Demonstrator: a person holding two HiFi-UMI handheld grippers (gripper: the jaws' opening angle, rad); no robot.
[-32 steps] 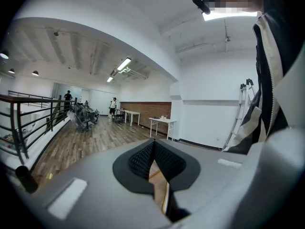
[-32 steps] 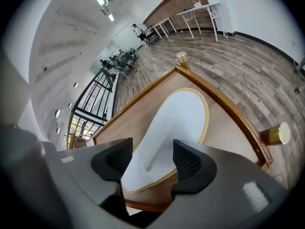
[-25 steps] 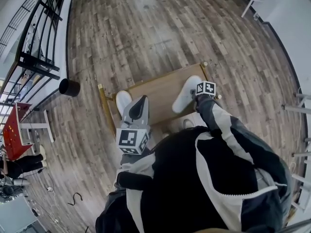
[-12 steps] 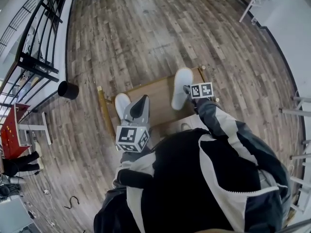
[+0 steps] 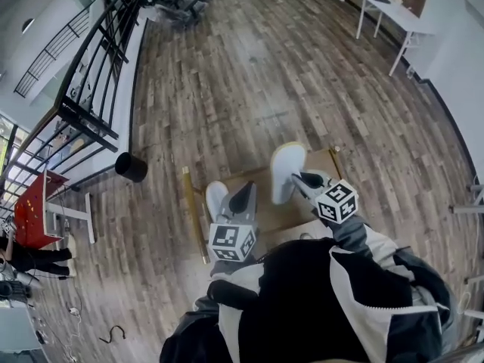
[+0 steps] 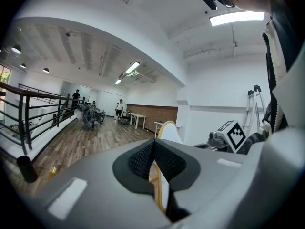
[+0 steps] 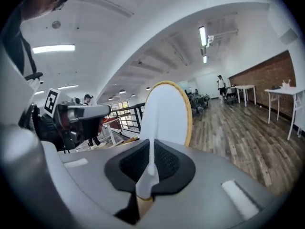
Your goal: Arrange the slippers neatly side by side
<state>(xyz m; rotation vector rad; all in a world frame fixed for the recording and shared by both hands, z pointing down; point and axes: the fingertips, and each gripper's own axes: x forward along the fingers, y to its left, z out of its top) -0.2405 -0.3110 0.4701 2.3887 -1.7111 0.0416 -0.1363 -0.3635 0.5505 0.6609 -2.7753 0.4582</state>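
Note:
Two white slippers with yellow-edged soles are both held above a low wooden board point(image 5: 261, 216). My left gripper point(image 5: 243, 197) is shut on the left slipper point(image 5: 217, 197); in the left gripper view the slipper's thin edge point(image 6: 167, 132) runs out from between the pads point(image 6: 143, 161). My right gripper point(image 5: 300, 178) is shut on the right slipper point(image 5: 287, 169), raised to the right of the left one. In the right gripper view that slipper point(image 7: 167, 111) stands upright with its flat face toward the camera, its edge pinched by the right gripper point(image 7: 150, 168). The left gripper point(image 7: 83, 112) shows beside it.
A black cylinder point(image 5: 131, 166) stands on the wood floor left of the board. A black railing point(image 5: 98, 74) runs along the left, with a red table point(image 5: 32, 210) below it. A white table point(image 5: 393, 13) stands far right. The person's jacket point(image 5: 333, 308) fills the bottom.
The right gripper has lifted its slipper off the board and rolled it upright. The left gripper with its slipper has stayed in place. The head view has tilted upward.

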